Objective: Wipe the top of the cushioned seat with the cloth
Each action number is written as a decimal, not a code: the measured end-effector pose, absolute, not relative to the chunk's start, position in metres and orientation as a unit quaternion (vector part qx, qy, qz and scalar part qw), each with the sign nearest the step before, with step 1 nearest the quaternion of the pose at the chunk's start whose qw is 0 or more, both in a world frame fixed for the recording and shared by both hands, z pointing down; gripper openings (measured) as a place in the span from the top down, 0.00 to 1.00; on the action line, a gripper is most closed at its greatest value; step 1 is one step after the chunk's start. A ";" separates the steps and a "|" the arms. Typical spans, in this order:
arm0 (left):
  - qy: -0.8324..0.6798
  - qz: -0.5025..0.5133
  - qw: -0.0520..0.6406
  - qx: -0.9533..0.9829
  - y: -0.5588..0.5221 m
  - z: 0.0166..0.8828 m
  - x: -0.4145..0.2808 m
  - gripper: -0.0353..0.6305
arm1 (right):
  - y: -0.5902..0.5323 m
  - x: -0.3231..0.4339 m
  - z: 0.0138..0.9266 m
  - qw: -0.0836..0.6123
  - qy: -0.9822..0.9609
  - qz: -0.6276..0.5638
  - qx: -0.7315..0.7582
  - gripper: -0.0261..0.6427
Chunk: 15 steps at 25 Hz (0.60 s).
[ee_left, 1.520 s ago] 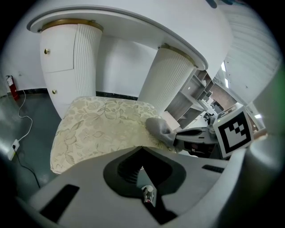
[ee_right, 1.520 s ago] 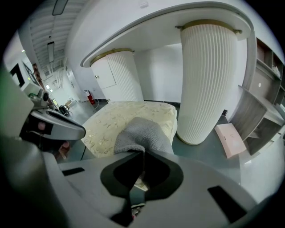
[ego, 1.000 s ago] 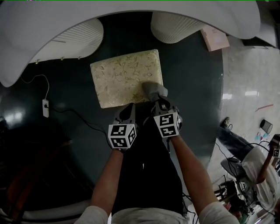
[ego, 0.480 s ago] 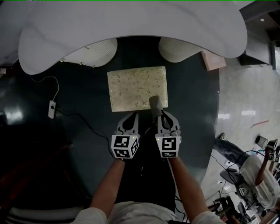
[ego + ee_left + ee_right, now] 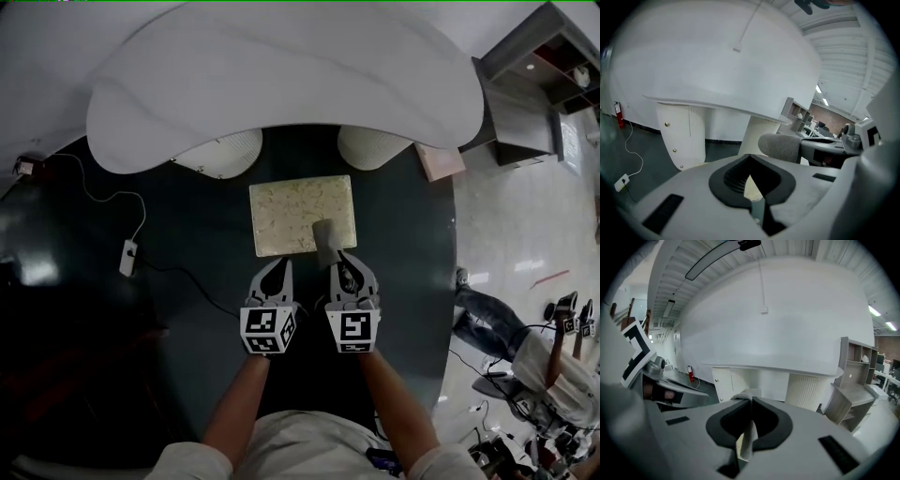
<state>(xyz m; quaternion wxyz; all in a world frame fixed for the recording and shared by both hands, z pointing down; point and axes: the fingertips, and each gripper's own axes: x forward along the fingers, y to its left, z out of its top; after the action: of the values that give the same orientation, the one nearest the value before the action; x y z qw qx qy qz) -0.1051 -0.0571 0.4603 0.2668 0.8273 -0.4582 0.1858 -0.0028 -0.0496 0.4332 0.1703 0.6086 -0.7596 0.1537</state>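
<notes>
The cushioned seat is a pale, patterned rectangle on the dark floor ahead of me. A grey cloth lies over its near right edge, and my right gripper is shut on it. In the right gripper view the cloth shows pinched between the jaws of the right gripper. My left gripper hovers just off the seat's near edge, beside the right one, shut and holding nothing. In the left gripper view the left gripper has its jaws together, with the cloth to its right.
A large white curved tabletop overhangs the far side of the seat on two ribbed white pedestals. A power strip with its cable lies on the floor at left. A pink box and a shelf unit stand at right.
The head view has drawn back, so the seat looks smaller. Both grippers have pulled back toward me, and the cloth has slid to the seat's near edge.
</notes>
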 end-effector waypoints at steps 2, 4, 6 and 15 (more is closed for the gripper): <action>-0.463 0.174 0.256 0.830 -0.055 0.435 -0.111 0.93 | -0.045 -0.011 0.409 0.159 -0.763 0.144 0.610 0.94; -0.465 0.167 0.240 0.835 -0.049 0.411 -0.116 0.93 | -0.039 -0.021 0.389 0.156 -0.770 0.130 0.605 0.94; -0.466 0.159 0.227 0.840 -0.044 0.389 -0.123 0.93 | -0.034 -0.033 0.373 0.159 -0.776 0.115 0.599 0.94; -0.477 0.130 0.201 0.846 -0.021 0.312 -0.130 0.93 | -0.018 -0.035 0.296 0.136 -0.786 0.095 0.596 0.94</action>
<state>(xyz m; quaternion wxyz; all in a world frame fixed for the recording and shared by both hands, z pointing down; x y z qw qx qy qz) -0.1304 -0.0208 0.3118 0.2015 0.8457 -0.4769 0.1297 -0.0353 -0.0183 0.2964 0.1361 0.5957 -0.7859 0.0949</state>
